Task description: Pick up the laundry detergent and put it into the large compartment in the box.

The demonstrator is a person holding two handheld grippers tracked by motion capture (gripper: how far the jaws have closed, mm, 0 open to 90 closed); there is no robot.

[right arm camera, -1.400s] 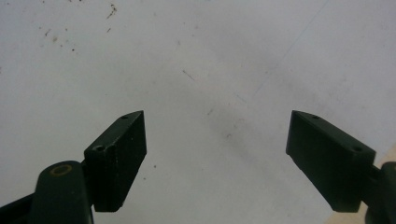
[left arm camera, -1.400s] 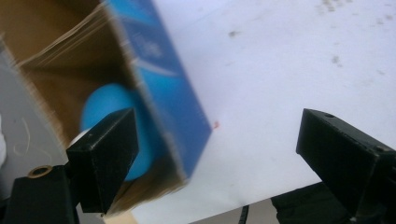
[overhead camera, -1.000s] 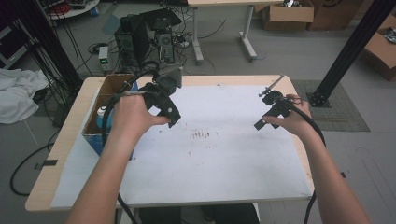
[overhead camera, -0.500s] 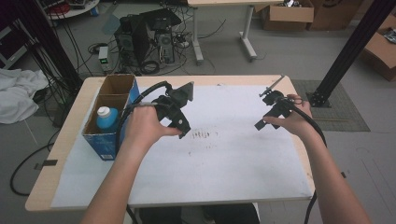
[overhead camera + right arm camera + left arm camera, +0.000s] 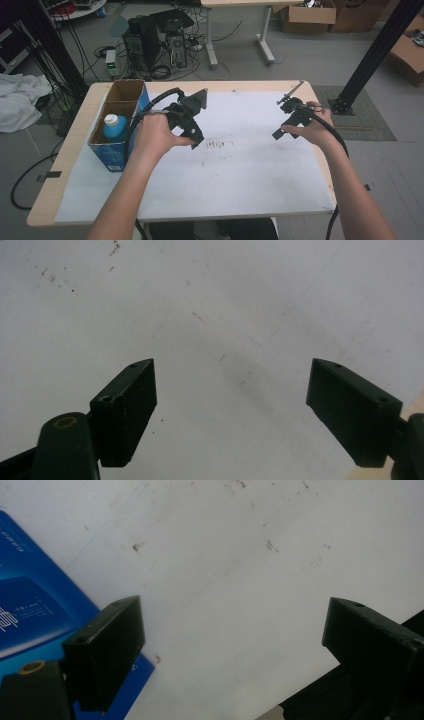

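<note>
Left gripper | jaws spread wide, nothing held, over white sheet | right gripper | jaws spread wide | blue-capped bottle | kept in blue box, table's left edge

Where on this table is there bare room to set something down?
The white sheet lies bare between the left gripper and right gripper, and along the near edge. The left end is crowded: a blue box holding a bottle.
</note>
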